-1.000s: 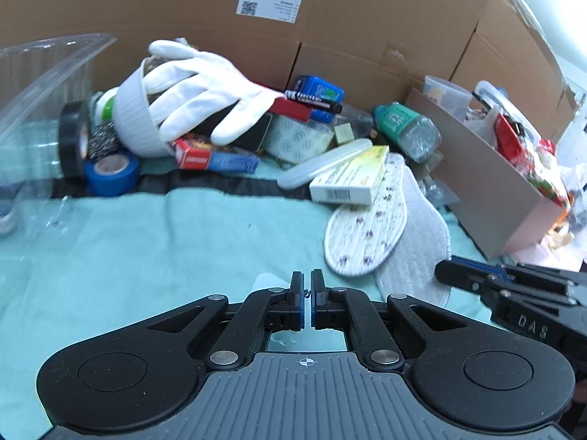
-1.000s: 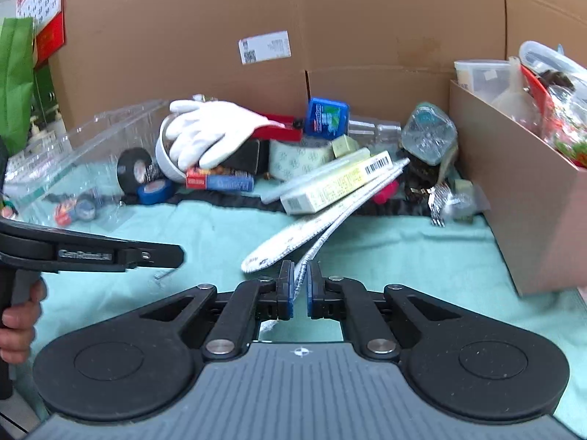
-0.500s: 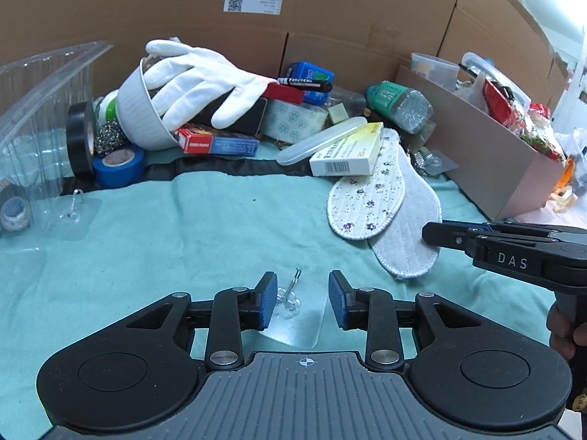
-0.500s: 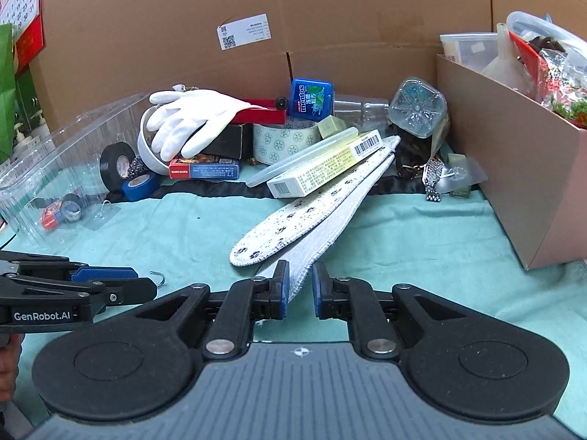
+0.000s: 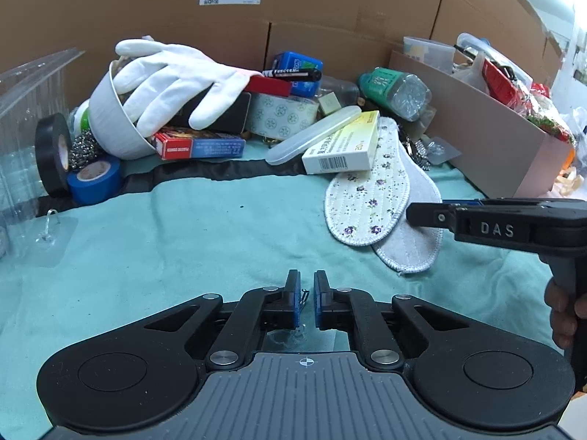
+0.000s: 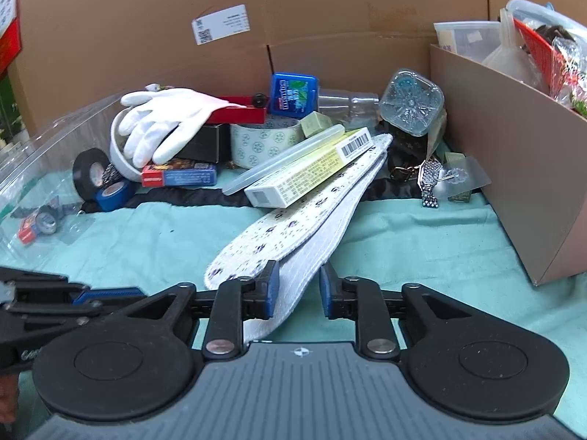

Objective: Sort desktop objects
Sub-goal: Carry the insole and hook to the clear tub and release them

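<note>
Teal cloth (image 5: 205, 234) over table; cardboard wall (image 5: 330, 3) behind.

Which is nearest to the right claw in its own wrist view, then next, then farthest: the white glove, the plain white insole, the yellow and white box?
1. plain white insole: its end lies between the opening jaws of the right claw.
2. yellow and white box: mid-table, resting on the insoles.
3. white glove: far back left, draped over a bowl.

Two insoles (image 5: 370, 198) lie overlapped at the table's (image 5: 205, 227) middle right — a carton (image 5: 345, 146) rests on their far end; a glove (image 5: 176, 80) drapes a bowl (image 5: 110, 124) behind left.
</note>
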{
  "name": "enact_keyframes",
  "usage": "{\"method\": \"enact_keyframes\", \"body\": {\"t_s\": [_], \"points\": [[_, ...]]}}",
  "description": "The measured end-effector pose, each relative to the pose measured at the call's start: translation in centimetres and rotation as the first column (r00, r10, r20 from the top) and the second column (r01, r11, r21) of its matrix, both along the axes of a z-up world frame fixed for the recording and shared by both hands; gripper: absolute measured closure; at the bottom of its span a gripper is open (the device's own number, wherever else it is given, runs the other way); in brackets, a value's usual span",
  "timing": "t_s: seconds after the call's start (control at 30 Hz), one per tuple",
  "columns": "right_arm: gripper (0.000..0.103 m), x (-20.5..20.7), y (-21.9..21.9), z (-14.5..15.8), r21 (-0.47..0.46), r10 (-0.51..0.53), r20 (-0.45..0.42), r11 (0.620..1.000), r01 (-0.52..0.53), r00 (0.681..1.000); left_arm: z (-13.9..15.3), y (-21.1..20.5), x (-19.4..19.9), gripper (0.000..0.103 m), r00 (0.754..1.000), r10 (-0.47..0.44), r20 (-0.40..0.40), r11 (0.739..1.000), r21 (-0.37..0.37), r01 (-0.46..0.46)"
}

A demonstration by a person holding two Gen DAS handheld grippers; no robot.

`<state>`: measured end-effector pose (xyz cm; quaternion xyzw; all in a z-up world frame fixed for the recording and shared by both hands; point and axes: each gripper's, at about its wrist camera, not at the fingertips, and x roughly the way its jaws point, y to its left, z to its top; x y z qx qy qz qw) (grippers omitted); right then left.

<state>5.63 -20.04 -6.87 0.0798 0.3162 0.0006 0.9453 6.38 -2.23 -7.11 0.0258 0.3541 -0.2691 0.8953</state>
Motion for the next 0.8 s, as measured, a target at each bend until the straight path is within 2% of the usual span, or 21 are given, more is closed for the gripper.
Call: {"method": "enact_keyframes", "body": {"t_s": [0.07, 0.1, 0.13, 0.17, 0.2, 0.27, 0.53, 0.8], "points": [[0.067, 0.6, -0.2, -0.2, 0.003, -0.019, -0.008, 1.000, 0.019, 1.000, 0.0, 0.0, 0.0, 0.089, 1.000, -0.001, 0.002, 1.000, -0.002, 0.001], [0.066, 0.9, -0.3, -0.3, 0.008, -0.024, -0.016, 1.000, 0.024, 1.000, 0.1, 0.1, 0.0, 0.098, 1.000, -0.002, -0.001, 1.000, -0.005, 0.002], [0.065, 1.0, -0.5, -0.4, 0.018, -0.029, -0.019, 0.999, 0.029, 0.999, 0.2, 0.2, 0.0, 0.103, 1.000, -0.003, -0.004, 1.000, -0.007, 0.003], [0.066, 0.9, -0.7, -0.5, 0.030, -0.031, -0.019, 0.999, 0.032, 0.999, 0.2, 0.3, 0.0, 0.103, 1.000, -0.002, -0.012, 1.000, -0.014, 0.002], [0.068, 0.7, -0.7, -0.4, 0.035, -0.031, -0.019, 0.999, 0.032, 0.999, 0.2, 0.5, -0.1, 0.103, 1.000, 0.006, -0.021, 1.000, -0.025, -0.006], [0.081, 0.2, -0.7, -0.1, 0.028, -0.031, -0.011, 0.999, 0.032, 0.999, 0.4, 1.0, -0.2, 0.103, 0.999, 0.015, -0.036, 0.999, -0.044, -0.017], [0.099, -2.6, 0.4, 2.8, -0.006, -0.008, 0.062, 1.000, 0.008, 0.998, 3.2, 2.7, -1.6, 0.103, 0.999, 0.040, 0.005, 0.994, -0.106, -0.040], [0.100, -5.2, 1.6, 6.2, -0.038, 0.037, 0.149, 0.999, -0.031, 0.988, 7.0, 4.5, -2.5, 0.103, 0.997, 0.051, 0.061, 0.984, -0.171, -0.040]]}}
